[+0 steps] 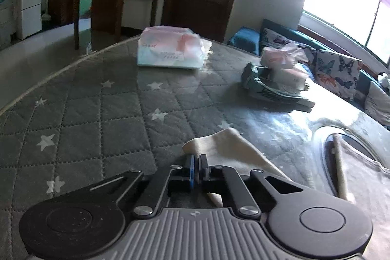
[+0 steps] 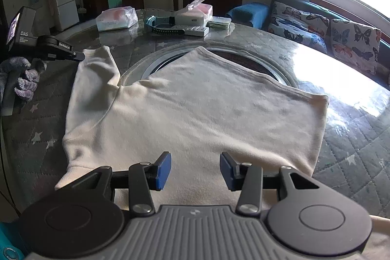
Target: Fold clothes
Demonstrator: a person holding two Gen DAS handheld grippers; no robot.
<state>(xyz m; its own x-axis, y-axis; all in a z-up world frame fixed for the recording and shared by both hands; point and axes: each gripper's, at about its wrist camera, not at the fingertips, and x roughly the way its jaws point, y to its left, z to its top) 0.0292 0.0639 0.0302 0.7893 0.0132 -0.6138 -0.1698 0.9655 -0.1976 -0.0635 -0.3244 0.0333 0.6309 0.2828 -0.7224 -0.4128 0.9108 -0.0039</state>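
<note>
A cream shirt (image 2: 195,109) lies spread flat on a grey quilted table cover with white stars (image 1: 97,113). The shirt's upper part lies over a round glass inset (image 2: 256,62) in the middle of the table, and its one visible sleeve (image 2: 97,70) points away from the body toward the far left of the shirt.

The left gripper (image 1: 196,168) has its blue-padded jaws pinched together on the tip of that sleeve. A gloved hand (image 2: 22,79) holds this gripper, just left of the sleeve.

The right gripper (image 2: 195,169) hovers over the shirt's near hem with its jaws partly apart and nothing between them.

Beyond the shirt, on the far side of the table, sit a plastic-wrapped pack (image 2: 117,18), a white box (image 2: 192,16) and a dark strap (image 2: 165,27). To the right of the shirt, past the table edge, is a sofa with butterfly cushions (image 2: 341,40).
</note>
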